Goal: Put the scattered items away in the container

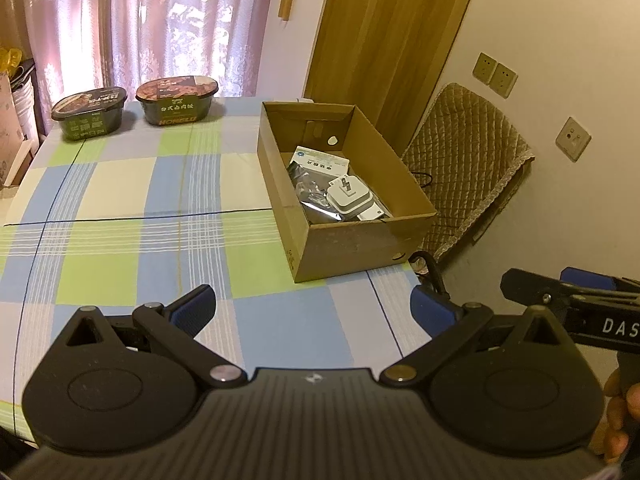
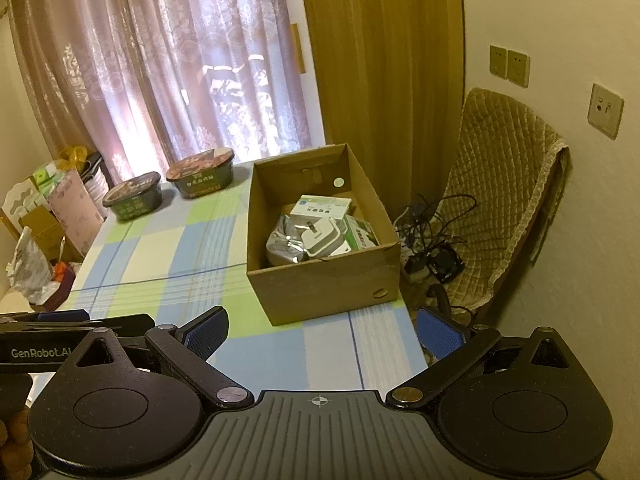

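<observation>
An open cardboard box [image 1: 360, 248] [image 2: 320, 284] stands on the right side of the checked tablecloth [image 1: 160, 240] [image 2: 172, 264]. Inside lie a white charger [image 1: 349, 198] [image 2: 320, 236], a white medicine carton [image 1: 322, 158] [image 2: 322, 206], a silvery-dark bag [image 1: 316, 196] [image 2: 282, 240] and a green-white carton [image 2: 362, 236]. My left gripper [image 1: 314, 308] hovers open and empty over the cloth in front of the box. My right gripper [image 2: 322, 332] is open and empty too, near the table's right edge; it shows at the right of the left wrist view [image 1: 568, 292].
Two dark instant-meal bowls [image 1: 89, 114] [image 1: 178, 99] [image 2: 134, 196] [image 2: 201, 176] sit at the table's far edge by the curtain. A quilt-covered chair [image 1: 468, 168] [image 2: 500, 200] and tangled cables [image 2: 432, 236] stand right of the table. Bags and boxes [image 2: 48, 220] crowd the floor at left.
</observation>
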Demonstrator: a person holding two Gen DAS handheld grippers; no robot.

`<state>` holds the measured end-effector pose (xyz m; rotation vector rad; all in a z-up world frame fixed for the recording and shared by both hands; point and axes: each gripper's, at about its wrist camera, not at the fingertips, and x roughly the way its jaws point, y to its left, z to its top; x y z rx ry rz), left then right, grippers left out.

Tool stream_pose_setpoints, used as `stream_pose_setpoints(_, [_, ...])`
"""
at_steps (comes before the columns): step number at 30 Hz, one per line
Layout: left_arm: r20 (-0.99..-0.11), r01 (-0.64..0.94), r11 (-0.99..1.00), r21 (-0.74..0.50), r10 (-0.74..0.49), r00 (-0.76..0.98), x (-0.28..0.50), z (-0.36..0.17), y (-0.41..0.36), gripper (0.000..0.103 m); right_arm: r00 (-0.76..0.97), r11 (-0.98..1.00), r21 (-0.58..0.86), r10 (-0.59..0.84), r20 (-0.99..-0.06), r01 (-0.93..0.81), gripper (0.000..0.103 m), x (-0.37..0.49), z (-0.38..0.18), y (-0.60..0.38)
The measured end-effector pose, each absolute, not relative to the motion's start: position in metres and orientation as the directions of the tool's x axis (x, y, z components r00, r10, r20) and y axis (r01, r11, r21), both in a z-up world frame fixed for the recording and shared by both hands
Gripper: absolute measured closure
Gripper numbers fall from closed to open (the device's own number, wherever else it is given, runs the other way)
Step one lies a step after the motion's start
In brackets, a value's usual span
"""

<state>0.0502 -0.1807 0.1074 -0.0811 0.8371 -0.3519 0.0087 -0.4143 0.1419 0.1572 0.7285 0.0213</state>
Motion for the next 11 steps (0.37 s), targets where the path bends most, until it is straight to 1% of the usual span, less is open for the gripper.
stream_pose_setpoints(11, [-0.689,0.286,0.938,-0.196,-0.339,0.641,0.0455,0.1054,-0.1805,0.001,0.750,0.987,0.153,0.072,-0.657,0.039,0.000,0.0073,0.1405,-0.4146])
